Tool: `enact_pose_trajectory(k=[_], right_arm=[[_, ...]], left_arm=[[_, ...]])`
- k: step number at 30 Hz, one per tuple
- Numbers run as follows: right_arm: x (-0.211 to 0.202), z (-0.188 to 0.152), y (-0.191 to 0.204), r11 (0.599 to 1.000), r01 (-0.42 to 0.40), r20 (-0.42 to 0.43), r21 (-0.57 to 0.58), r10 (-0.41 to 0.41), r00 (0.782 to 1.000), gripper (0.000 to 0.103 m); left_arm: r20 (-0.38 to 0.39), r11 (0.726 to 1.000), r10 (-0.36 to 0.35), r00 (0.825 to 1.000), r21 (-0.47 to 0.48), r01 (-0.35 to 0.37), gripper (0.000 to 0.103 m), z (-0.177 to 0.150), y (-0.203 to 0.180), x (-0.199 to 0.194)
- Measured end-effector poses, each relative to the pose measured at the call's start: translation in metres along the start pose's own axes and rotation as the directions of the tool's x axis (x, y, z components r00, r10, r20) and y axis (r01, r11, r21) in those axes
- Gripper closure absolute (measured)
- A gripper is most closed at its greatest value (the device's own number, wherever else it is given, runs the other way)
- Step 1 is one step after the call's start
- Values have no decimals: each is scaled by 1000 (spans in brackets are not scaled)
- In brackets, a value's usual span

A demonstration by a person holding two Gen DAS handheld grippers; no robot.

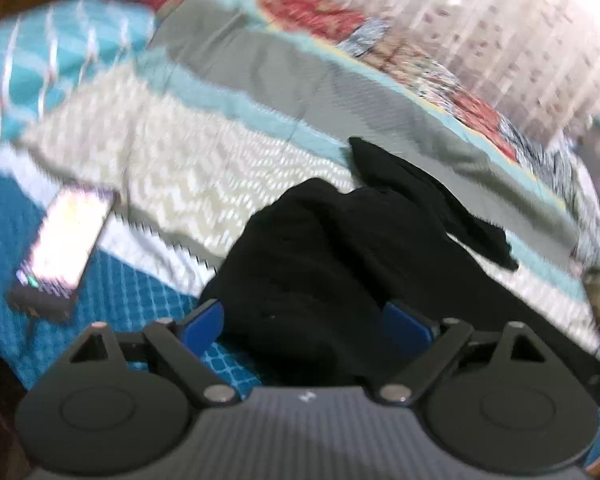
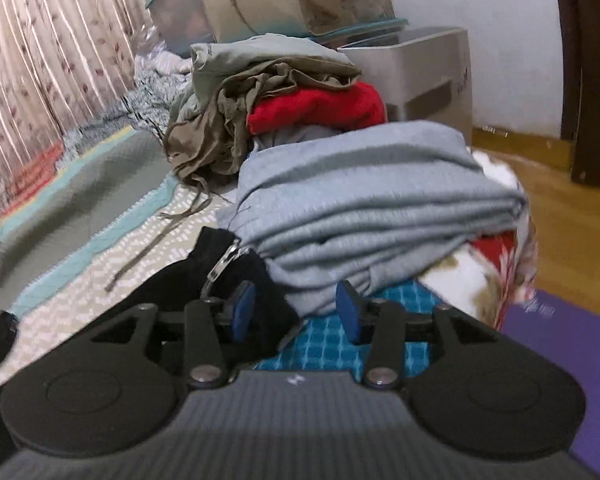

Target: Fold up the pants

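While the black fabric pants (image 1: 320, 264) lay bunched on the patterned bed cover (image 1: 172, 168), unevenly doubled, I judged the fold only begun: smoothing and further folds remained. My left gripper (image 1: 308, 320) stood spread wide, the heap between its blue pads (image 1: 202, 322), nothing pinched. My right gripper (image 2: 296, 312) was half open beside the zipper end, near the folded grey cloth (image 2: 364, 200), holding nothing.
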State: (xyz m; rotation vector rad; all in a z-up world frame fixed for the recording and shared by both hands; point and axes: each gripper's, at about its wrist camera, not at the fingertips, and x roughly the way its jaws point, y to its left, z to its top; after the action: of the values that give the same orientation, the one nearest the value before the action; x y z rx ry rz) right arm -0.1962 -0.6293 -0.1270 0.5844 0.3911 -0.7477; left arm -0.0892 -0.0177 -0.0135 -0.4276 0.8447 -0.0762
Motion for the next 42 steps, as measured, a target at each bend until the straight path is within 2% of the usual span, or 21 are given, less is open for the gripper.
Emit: enact_pose_trajectory(k=[2,4,5,6,7,10,15,18,20,23,25,27,29,31,32,34,36,38,40,41,42], right_arm=[[0,-5,0,999,-25,-5,20,25,1000,55],[0,-10,6,998,-57,-24,24,58,998,54],[3,-11,8,997,-73,-41,32,74,996,51],[6,-13,12,996,-79,-56,50,82,995,51],[9,-15,17,994,-85,-70,69,90,993,51],[8,-22,43,993,-115,-73,16,116,991,51],[4,-19,91,975,-199,-56,-94,195,979,51],[7,-17,118,955,-268,-84,-124,259,962,51],[8,-15,141,937,-311,-107,-161,297,949,51],[16,-17,185,893,-390,-159,-225,361,919,51],[30,-20,220,863,-445,-210,-241,401,892,51],[51,-25,257,836,-499,-264,-226,440,858,51],[71,-32,293,824,-518,-303,-230,445,843,51],[95,-41,334,806,-520,-345,-282,421,839,51],[106,-45,351,796,-524,-364,-303,412,835,51],[130,-55,383,778,-530,-407,-336,387,827,51],[149,-70,406,767,-523,-445,-371,348,825,51],[165,-85,425,768,-475,-442,-430,280,852,51],[182,-94,431,778,-446,-436,-444,247,865,52],[184,-96,433,773,-444,-427,-453,250,869,62],[184,-98,435,752,-446,-416,-485,250,874,72]], left_arm=[[-54,998,-10,999,-62,6,5,-1,6,15],[-107,996,-4,994,-93,-6,21,-6,12,36],[-150,994,7,989,-107,-23,56,-8,15,47],[-193,992,7,981,-124,-32,86,-8,17,57],[-212,990,15,977,-135,-44,90,-8,20,62],[-173,990,17,985,-132,-40,91,-10,25,47],[-155,986,112,981,-107,-130,90,-1,49,9],[-125,979,180,976,-78,-190,67,3,50,-13],[-56,986,142,988,-83,-146,53,13,46,-39],[102,989,118,988,-103,-107,51,36,42,-56],[137,992,112,984,-79,-102,51,57,31,-40],[127,994,102,987,-55,-96,51,82,23,-9],[114,997,82,990,-10,-81,48,103,16,26],[92,996,84,992,22,-86,35,125,7,66],[85,996,78,993,32,-81,22,130,3,82],[60,996,68,996,60,-72,16,140,-7,117],[22,994,65,998,89,-67,16,135,-18,146],[-30,992,45,999,122,-41,22,122,-25,168],[-99,986,46,994,163,-29,54,112,-38,190],[-116,982,57,992,184,-35,79,107,-44,195],[-97,975,90,991,212,-68,88,102,-47,195]])
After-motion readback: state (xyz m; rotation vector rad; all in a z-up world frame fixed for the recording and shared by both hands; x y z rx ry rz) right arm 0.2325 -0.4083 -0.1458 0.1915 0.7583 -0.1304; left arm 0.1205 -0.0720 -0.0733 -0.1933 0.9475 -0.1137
